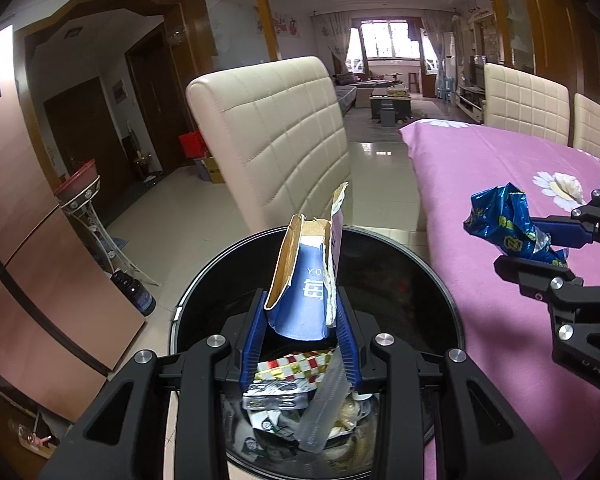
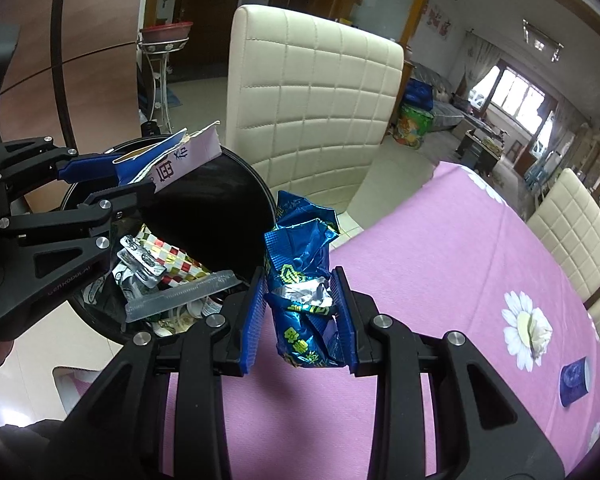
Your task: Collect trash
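Trash, left wrist view: torn blue carton (image 1: 306,280) stands upright between the blue pads of the left gripper (image 1: 300,320), which is closed onto its lower end. Carton is directly above the open mouth of the black bin (image 1: 440,292). Inside the bin: a checkered wrapper (image 1: 296,366), a foil blister pack (image 1: 278,398), a clear plastic strip (image 1: 326,408) and other scraps. Bin stands on the floor just beside the near-left edge of the surface, pink flowered cloth (image 1: 500,184). Cream chair (image 1: 272,132) stands behind the bin. Right gripper (image 1: 536,246) enters from the right, clamped on a crumpled blue foil bag (image 1: 504,220) over the surface.

Right wrist view: right gripper (image 2: 302,320) is closed onto the blue foil bag (image 2: 304,280), held upright above the near-left edge of the surface (image 2: 440,260), next to the bin rim (image 2: 270,200). Left gripper (image 2: 112,178) holds the carton (image 2: 180,160) over the bin. A small blue container (image 2: 576,380) lies on the surface near its right edge.
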{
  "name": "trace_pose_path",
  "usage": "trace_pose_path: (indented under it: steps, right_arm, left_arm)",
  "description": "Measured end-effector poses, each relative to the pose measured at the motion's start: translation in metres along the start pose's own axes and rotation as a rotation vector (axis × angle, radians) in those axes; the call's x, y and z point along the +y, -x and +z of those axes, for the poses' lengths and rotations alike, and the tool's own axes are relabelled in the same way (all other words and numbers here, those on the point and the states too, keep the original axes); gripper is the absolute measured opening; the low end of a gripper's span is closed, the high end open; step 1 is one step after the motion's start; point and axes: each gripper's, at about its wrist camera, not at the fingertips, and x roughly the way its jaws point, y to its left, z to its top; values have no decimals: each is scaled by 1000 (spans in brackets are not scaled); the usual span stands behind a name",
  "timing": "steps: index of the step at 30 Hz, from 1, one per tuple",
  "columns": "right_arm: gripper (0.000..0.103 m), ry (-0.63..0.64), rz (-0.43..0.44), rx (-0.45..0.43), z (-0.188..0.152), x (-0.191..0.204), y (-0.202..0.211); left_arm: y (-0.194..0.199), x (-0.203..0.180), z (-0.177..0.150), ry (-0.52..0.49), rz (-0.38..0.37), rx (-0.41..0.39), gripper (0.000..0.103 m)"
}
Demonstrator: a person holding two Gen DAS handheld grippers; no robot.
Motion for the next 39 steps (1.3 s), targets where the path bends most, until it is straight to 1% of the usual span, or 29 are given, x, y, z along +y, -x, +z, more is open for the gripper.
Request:
trace_pose_path:
  steps: [10, 18, 21, 24, 27, 30, 31, 32, 33, 34, 39]
  right_arm:
    - [34, 26, 13, 20, 7, 17, -11]
    - [34, 37, 38, 21, 14, 30, -14]
    - [34, 41, 43, 25, 15, 33, -17]
    - [34, 40, 44, 26, 17, 33, -18]
    - [34, 37, 44, 24, 21, 33, -20]
    - [34, 34, 46, 19, 22, 32, -20]
    - [34, 34, 45, 19, 21, 32, -20]
    - [34, 34, 43, 21, 20, 32, -20]
    - [34, 31, 42, 23, 20, 32, -20]
    - [34, 28, 42, 24, 18, 30, -19]
    - [34, 27, 39, 30, 18, 30, -21]
  left_arm:
    - [-9, 18, -10, 36, 16, 30, 33]
    - [-11, 27, -10, 56, 34, 49, 33]
    - [-14, 30, -10, 70, 23, 63, 33]
    - [-17, 32, -9, 79, 29, 77, 33]
    - [-18, 35, -9, 98, 23, 93, 35]
    - [-16, 37, -9, 116, 1, 87, 41]
    - [-15, 37, -9, 113, -5, 90, 51]
    - [-14, 37, -10, 114, -5, 92, 68]
    - [-14, 37, -10, 117, -3, 88, 72]
    - [-12, 37, -11, 121, 2, 76, 75]
    - [-10, 37, -13, 117, 15, 62, 75]
